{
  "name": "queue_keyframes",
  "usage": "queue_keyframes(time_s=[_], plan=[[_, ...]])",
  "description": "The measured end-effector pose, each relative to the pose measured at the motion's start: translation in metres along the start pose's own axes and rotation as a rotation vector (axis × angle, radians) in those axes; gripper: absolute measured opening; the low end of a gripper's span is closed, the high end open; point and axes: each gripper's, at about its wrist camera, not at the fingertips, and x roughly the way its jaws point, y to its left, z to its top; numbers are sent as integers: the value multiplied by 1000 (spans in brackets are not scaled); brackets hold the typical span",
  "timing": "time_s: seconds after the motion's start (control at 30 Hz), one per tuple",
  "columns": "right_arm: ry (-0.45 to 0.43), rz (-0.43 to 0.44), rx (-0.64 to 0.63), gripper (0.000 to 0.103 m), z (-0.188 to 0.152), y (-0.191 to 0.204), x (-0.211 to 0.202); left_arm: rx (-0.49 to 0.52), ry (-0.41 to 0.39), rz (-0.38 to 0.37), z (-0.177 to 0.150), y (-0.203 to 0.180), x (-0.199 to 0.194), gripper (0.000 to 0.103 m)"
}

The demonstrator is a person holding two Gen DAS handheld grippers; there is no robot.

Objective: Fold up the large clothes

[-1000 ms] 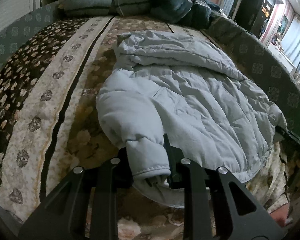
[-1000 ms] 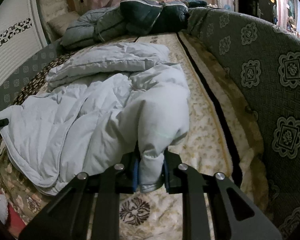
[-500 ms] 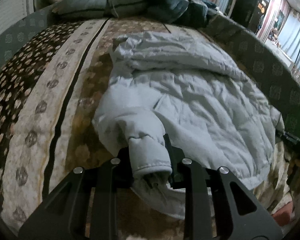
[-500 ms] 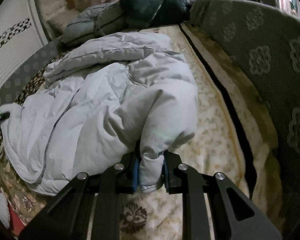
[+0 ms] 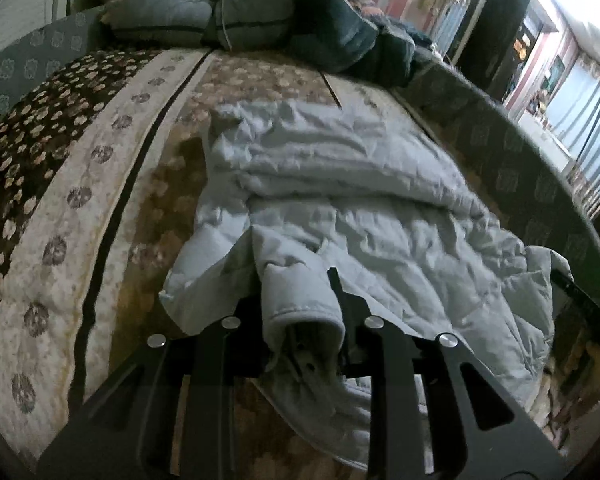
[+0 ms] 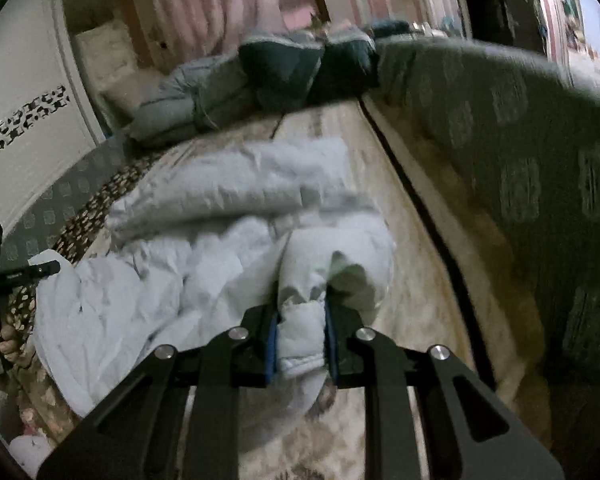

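Gripping jacket (image 5: 360, 208) cuffs, both tools clamped

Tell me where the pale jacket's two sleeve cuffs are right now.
One cuff is pinched in the left gripper at that view's bottom centre; the other cuff is pinched in the right gripper, over the floral bedspread.

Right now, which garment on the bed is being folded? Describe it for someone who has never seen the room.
On the floral bedspread, ahead of the darker folded coats, lies a pale grey-blue quilted puffer jacket. It alone is spread out, each sleeve cuff pinched in a gripper.
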Motion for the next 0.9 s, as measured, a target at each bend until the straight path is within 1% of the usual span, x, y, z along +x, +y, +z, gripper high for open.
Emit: queue_keyframes(time_s=[0.13, 0.27, 0.4, 0.5, 0.63, 0.8, 0.9], plan=[[3, -17, -30, 19, 19, 7, 13, -11, -12, 19, 19, 3, 2, 24], [-1, -32, -35, 19, 34, 9, 21, -11, -28, 25, 34, -4, -1, 24], [-15, -50, -20, 19, 48, 9, 21, 2, -55, 35, 56, -11, -6, 24], [-29, -54, 10, 19, 58, 3, 22, -7, -74, 35, 76, -12, -8, 24], [-56, -61, 46, 19, 74, -4, 24, -5, -92, 67, 96, -16, -7, 24], [-95, -13, 123, 19, 91, -14, 29, 8, -94, 108, 111, -19, -3, 24], [-110, -4, 157, 19, 101, -18, 35, 14, -98, 117, 119, -19, -1, 24]])
